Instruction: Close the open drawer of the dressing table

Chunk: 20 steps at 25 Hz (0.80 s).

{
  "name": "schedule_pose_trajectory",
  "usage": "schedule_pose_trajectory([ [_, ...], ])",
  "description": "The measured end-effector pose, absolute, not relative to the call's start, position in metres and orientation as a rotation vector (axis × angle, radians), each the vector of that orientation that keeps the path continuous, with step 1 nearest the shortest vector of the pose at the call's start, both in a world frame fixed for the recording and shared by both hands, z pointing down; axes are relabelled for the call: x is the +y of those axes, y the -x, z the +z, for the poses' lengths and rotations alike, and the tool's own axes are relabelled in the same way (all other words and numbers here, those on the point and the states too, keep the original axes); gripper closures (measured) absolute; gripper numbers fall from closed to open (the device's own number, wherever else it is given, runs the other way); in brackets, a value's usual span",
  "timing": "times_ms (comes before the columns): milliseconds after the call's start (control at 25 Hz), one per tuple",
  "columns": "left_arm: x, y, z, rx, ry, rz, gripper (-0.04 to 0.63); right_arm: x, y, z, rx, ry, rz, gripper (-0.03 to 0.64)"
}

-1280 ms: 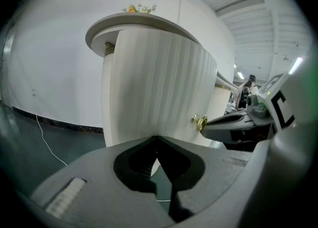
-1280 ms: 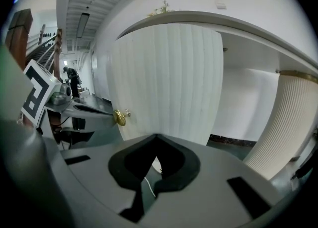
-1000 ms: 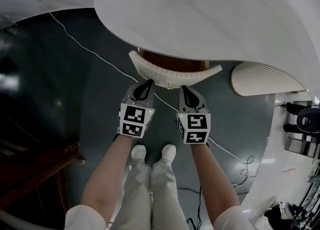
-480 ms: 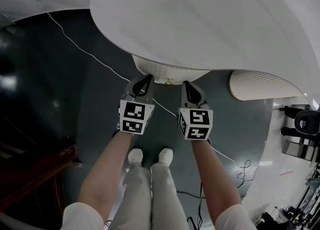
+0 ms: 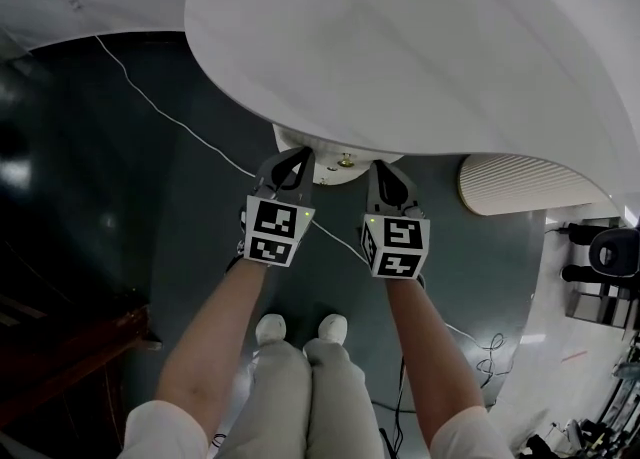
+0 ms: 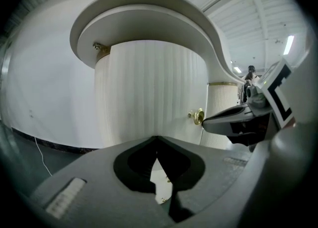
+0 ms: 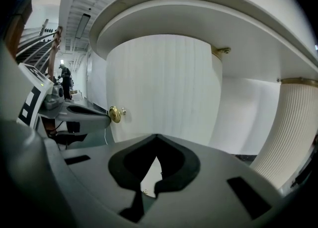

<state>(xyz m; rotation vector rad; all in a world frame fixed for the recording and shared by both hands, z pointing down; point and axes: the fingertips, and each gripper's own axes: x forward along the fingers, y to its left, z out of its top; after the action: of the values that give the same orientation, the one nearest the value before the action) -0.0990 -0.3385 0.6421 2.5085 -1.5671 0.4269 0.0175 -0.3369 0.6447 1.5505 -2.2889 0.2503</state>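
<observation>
White ribbed front of the drawer (image 5: 322, 161) now shows only as a narrow curved lip under the near edge of the worktop (image 5: 420, 47), with the brass knob (image 5: 347, 160) at its middle.

Change noted: one second ago the drawer stood well out and its brown interior was exposed. Half a second ago the interior was covered and only a pale band showed. Now that band is thinner again. Both hand-held grippers have travelled toward the far side with it, and the person's feet have come closer in on the dark floor (image 5: 150, 207).

Left hand-held gripper (image 5: 297, 155): jaws together, nothing between them, tips at the drawer front just left of the knob. Its own view confirms this, with the jaws (image 6: 156, 137) meeting at a point close before the ribbed front (image 6: 149, 88) and the knob (image 6: 198, 116) off to the right.

Right hand-held gripper (image 5: 381, 166): jaws likewise together and empty, tips at the front just right of the knob. Its own view (image 7: 156, 136) agrees, with the knob (image 7: 115, 114) to the left. Actual contact with the front appears likely, but cannot be confirmed.

Assessment: the closing push is almost complete. A lip of the drawer is visible beyond the worktop edge, and from above I cannot tell whether it is fully seated. A short further push, even on both sides, seems all that is left.

A white cable (image 5: 170, 112) lies on the floor to the left, clear of the work.
</observation>
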Motion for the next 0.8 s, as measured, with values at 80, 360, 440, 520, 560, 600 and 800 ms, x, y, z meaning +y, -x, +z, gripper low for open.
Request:
schedule_pose_trajectory([
  [80, -0.341, 0.098, 0.642, -1.564, -2.529, 0.429, 0.578, -0.339, -0.019, 0.644, -2.293, -1.566, 0.239, 0.618],
  [360, -0.356, 0.098, 0.642, -1.581, -2.550, 0.418, 0.578, -0.354, -0.018, 0.644, -2.291, -1.587, 0.170, 0.618],
  [440, -0.359, 0.099, 0.642, -1.589, -2.559, 0.413, 0.578, -0.358, -0.017, 0.644, -2.293, -1.589, 0.151, 0.618],
  [520, -0.362, 0.098, 0.642, -1.598, -2.574, 0.411, 0.578, -0.361, -0.017, 0.644, -2.297, -1.596, 0.137, 0.618],
  [560, -0.363, 0.098, 0.642, -1.603, -2.583, 0.408, 0.578, -0.362, -0.018, 0.644, -2.300, -1.600, 0.131, 0.618],
  [600, -0.364, 0.097, 0.642, -1.610, -2.590, 0.399, 0.578, -0.364, -0.018, 0.644, -2.305, -1.603, 0.122, 0.618],
  [800, -0.369, 0.096, 0.642, -1.644, -2.616, 0.352, 0.578, -0.368, -0.020, 0.644, -2.330, -1.599, 0.059, 0.618],
])
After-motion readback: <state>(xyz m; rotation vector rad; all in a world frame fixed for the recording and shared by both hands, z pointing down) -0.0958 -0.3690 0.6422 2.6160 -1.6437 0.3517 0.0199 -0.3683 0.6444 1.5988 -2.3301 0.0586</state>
